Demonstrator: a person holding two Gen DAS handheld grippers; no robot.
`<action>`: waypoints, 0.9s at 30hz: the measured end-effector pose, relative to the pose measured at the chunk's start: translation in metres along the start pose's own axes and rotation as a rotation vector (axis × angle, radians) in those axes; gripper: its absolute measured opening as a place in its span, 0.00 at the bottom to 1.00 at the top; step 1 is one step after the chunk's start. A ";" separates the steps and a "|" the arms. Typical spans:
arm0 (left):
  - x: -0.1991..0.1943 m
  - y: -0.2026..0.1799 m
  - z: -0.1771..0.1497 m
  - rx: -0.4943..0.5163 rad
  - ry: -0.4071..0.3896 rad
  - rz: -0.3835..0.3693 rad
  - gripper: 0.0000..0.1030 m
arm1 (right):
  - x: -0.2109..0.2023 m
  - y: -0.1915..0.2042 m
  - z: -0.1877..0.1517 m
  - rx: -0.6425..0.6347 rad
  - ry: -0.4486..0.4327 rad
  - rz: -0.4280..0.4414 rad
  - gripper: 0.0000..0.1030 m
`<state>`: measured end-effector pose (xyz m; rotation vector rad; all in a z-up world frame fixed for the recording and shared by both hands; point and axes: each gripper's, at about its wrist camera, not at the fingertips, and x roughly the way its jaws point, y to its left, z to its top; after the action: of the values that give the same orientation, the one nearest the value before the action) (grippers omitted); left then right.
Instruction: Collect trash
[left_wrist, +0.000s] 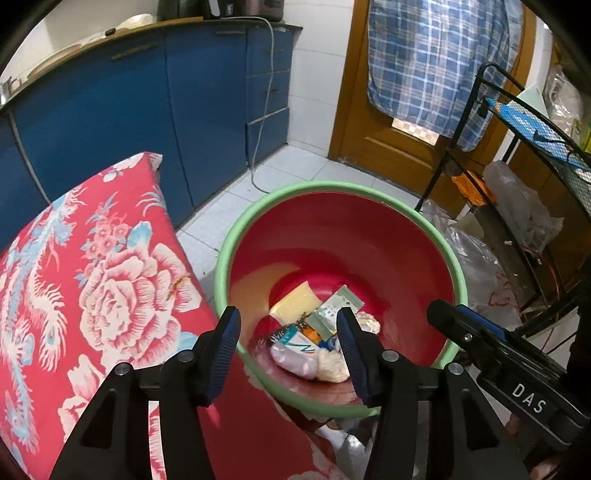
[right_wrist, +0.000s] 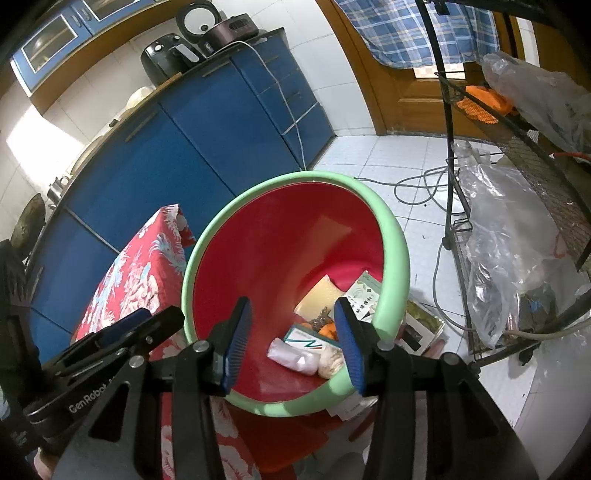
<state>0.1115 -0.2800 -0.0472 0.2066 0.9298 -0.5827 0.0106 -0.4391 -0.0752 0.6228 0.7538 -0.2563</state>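
The white tiled floor (right_wrist: 388, 155) carries a red plastic bin with a green rim (right_wrist: 397, 236), a grey cable (right_wrist: 417, 182) and crumpled clear plastic bags (right_wrist: 502, 236).

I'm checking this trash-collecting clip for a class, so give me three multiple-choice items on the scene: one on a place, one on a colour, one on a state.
1. Where does the collected trash lie?
A. On the floral cloth
B. At the bottom of the bin
C. On the wire rack

2. What colour is the bin's rim?
A. Light green
B. Blue
C. Yellow

3. How do the left gripper's jaws stand?
A. Clamped on a wrapper
B. Clamped on the rim
C. Apart, holding nothing

Answers:
1 B: wrappers and packets sit on the floor of the red bin, not on the floral cloth.
2 A: the rim is light green around a red inside.
3 C: the left gripper shows a clear gap between its pads, with the trash far below.
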 end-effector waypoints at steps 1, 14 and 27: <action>-0.002 0.002 -0.001 -0.004 -0.002 0.001 0.54 | -0.002 0.003 -0.001 -0.006 -0.003 0.000 0.48; -0.056 0.039 -0.017 -0.079 -0.091 0.052 0.60 | -0.040 0.054 -0.014 -0.104 -0.061 0.032 0.63; -0.122 0.081 -0.048 -0.171 -0.186 0.130 0.62 | -0.081 0.112 -0.043 -0.234 -0.118 0.078 0.76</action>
<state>0.0674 -0.1466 0.0157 0.0572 0.7744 -0.3922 -0.0226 -0.3244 0.0057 0.4106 0.6335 -0.1292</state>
